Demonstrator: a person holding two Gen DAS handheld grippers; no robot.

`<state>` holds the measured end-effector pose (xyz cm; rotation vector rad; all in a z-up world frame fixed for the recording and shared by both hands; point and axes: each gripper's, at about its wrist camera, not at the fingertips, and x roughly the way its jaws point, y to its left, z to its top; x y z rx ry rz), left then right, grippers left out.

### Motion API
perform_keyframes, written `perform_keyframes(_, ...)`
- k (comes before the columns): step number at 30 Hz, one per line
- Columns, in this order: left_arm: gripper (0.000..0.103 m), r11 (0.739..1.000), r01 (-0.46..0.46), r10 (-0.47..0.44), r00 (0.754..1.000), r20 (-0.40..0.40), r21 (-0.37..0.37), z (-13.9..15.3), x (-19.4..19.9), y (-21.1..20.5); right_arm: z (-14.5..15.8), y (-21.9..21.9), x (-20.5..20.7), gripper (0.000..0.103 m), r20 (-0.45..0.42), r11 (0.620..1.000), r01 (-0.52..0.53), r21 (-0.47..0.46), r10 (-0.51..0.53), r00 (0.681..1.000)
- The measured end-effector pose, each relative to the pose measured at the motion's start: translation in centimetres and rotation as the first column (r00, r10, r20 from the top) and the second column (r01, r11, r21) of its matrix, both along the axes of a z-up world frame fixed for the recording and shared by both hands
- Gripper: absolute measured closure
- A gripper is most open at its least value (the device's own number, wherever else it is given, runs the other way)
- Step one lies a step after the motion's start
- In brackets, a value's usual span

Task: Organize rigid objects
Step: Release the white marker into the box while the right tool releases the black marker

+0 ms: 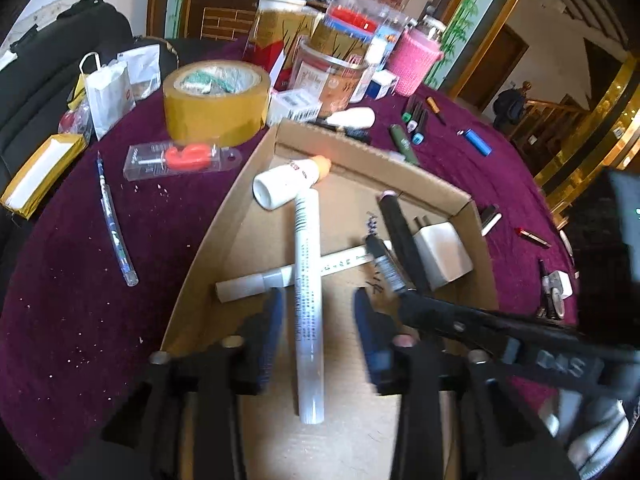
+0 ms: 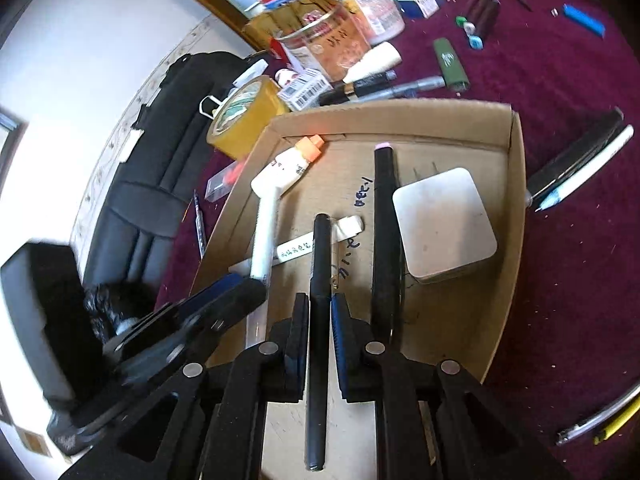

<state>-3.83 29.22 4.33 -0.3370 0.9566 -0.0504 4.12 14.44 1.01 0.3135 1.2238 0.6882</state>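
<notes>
Many items, maroon tablecloth (image 1: 80, 280), cardboard tray (image 1: 208, 240)

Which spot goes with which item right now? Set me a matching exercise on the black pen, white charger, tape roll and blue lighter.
Items:
1. black pen
2. white charger
3. tape roll
4. blue lighter

Places:
A. on the purple cloth, well off past the box's far right corner
B. lying inside the cardboard box, by its right wall
C. clamped in the right tool, over the box
D. on the cloth, by the box's far left corner

Pairs: 1-C, 2-B, 3-D, 4-A
</notes>
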Motion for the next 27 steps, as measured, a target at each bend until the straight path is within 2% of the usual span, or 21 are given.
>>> perform_keyframes(5,0.048,0.998,-0.015,0.019,0.997,0.074,-0.060,1.7,-2.0,0.7,0.0,0.2,0.0,0.065,-0.012,0.999,-0.008,0.034,0.009,1.000)
perform_keyframes(7,0.048,0.996,-0.034,0.043,0.993,0.111,-0.082,2.4,-3.1,1.3,0.0,0.5,0.3,0.051,-0.030,0.998,-0.003,0.059,0.005,1.000)
perform_keyframes(9,0.046,0.995,-0.045,0.057,0.988,0.140,-0.090,3.0,-4.2,1.5,-0.1,1.1,1.1,0.047,-0.038,0.999,0.014,0.047,-0.012,0.999)
perform_keyframes(14,0.042,0.993,-0.060,0.078,0.982,0.170,-0.105,4.0,-5.9,2.4,-0.3,2.9,4.5,0.046,-0.048,0.998,0.060,0.029,-0.059,0.997)
perform_keyframes(20,0.038,0.990,-0.082,0.101,0.979,0.179,-0.114,4.5,-6.6,2.7,0.9,5.7,7.0,0.046,-0.036,0.993,0.017,0.117,-0.013,0.999)
perform_keyframes(24,0.027,0.995,-0.071,0.082,0.979,0.187,-0.064,4.6,-6.9,1.7,3.4,3.7,5.3,0.046,0.046,0.991,0.000,0.134,-0.006,0.999)
perform_keyframes(27,0.026,0.997,-0.045,0.055,0.981,0.184,-0.059,4.6,-6.6,0.5,5.4,-0.3,3.7,0.043,0.124,0.992,0.017,0.122,-0.033,0.992)
